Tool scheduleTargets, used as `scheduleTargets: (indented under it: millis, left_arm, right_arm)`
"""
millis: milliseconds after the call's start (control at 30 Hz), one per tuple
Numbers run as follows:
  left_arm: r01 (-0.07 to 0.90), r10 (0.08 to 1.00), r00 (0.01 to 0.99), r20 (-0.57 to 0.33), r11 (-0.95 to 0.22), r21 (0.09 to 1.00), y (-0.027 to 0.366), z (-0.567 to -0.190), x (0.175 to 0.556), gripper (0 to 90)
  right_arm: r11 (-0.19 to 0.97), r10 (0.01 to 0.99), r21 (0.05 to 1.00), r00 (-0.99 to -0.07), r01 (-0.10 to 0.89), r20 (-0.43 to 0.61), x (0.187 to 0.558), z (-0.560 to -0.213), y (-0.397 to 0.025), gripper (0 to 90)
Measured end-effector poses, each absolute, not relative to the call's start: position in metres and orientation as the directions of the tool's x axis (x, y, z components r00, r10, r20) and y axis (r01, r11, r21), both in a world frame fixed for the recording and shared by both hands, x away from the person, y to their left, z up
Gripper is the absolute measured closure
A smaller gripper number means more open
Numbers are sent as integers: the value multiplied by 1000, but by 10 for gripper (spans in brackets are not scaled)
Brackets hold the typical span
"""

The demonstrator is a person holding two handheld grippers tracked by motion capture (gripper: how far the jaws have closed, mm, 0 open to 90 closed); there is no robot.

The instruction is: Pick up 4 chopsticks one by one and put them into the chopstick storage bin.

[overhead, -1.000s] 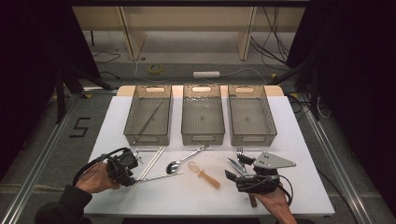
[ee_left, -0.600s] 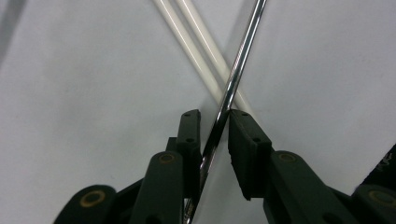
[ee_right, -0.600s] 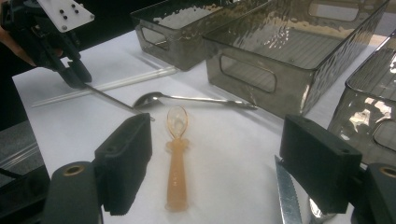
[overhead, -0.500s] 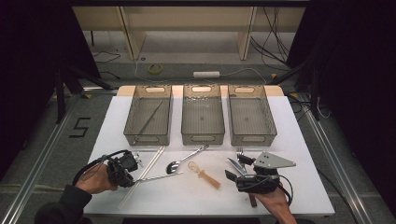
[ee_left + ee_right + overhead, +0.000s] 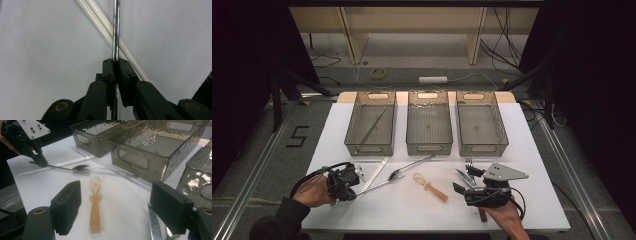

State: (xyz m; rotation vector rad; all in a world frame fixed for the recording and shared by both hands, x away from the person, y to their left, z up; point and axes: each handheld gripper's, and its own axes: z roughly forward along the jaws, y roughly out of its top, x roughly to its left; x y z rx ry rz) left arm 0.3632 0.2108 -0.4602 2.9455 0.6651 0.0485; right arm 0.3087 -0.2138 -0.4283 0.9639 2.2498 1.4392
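My left gripper [image 5: 353, 187] [image 5: 115, 65] is shut on the thin handle of a metal utensil [image 5: 379, 185] [image 5: 115, 32], which lies across a pair of white chopsticks [image 5: 371, 181] [image 5: 100, 21]. The right gripper view shows that gripper [image 5: 40, 161] at the far left, pinching the utensil [image 5: 62, 168] low over the table. My right gripper [image 5: 460, 186] [image 5: 116, 192] stands open at the front right. An amber plastic spoon [image 5: 430, 186] [image 5: 95, 202] lies flat on the table between its jaws, untouched.
A second metal spoon [image 5: 412, 166] [image 5: 81, 166] lies beside the chopsticks. A knife [image 5: 464, 177] [image 5: 153, 225] and a fork [image 5: 470, 165] rest by my right gripper. Three smoky bins [image 5: 369, 148] [image 5: 428, 148] [image 5: 482, 148] line the back of the white table [image 5: 537, 165]; the left one holds a dark stick.
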Motion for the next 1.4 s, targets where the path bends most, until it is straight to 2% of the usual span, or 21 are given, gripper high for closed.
scheduleTargets:
  millis: [700, 1067, 1400]
  left_arm:
    - [378, 381, 924, -10, -912, 159, 208, -449, 358, 847]
    - [414, 425, 905, -31, -859, 300, 213, -432, 359, 847]
    - [492, 526, 847, -73, -725, 483, 216, -418, 365, 847]
  right_arm:
    - [271, 676, 887, -730, 375, 101, 309, -428, -214, 262]
    - [271, 678, 885, -728, 378, 103, 309, -429, -214, 262]
    - [271, 679, 885, -727, 378, 102, 309, -429, -214, 262]
